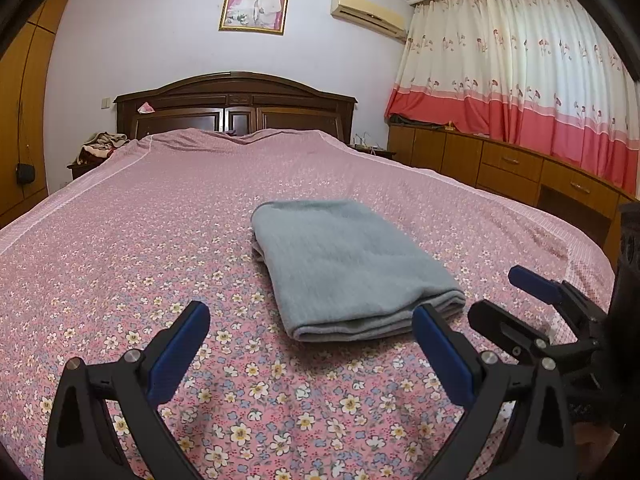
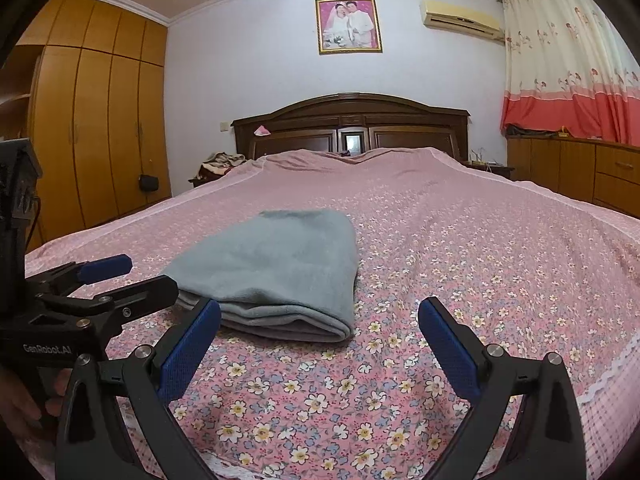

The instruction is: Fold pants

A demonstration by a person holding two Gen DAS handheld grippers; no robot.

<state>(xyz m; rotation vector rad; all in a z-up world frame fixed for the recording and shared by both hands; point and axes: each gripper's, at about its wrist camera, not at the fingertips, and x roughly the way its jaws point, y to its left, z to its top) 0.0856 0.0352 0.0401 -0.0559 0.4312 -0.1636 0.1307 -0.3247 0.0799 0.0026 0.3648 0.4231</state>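
The grey pants (image 1: pixel 344 264) lie folded into a compact rectangle on the pink floral bedspread (image 1: pixel 120 260), with the layered edges facing me. My left gripper (image 1: pixel 310 316) hovers open just in front of the bundle's near edge, nothing between its blue pads. My right gripper (image 1: pixel 508 296) stands open to the bundle's right. In the right wrist view the folded pants (image 2: pixel 272 268) sit left of centre. There my right gripper (image 2: pixel 320 312) is open by their near right corner, not touching. The left gripper (image 2: pixel 140 276), held by a hand (image 2: pixel 24 400), is open beside their left end.
The bed (image 2: pixel 480 260) spreads wide around the pants, with a dark wooden headboard (image 2: pixel 352 124) at the far end. A wooden wardrobe (image 2: pixel 100 120) stands left, low cabinets (image 1: pixel 520 168) and a curtain (image 1: pixel 520 80) right. Bedside tables flank the headboard.
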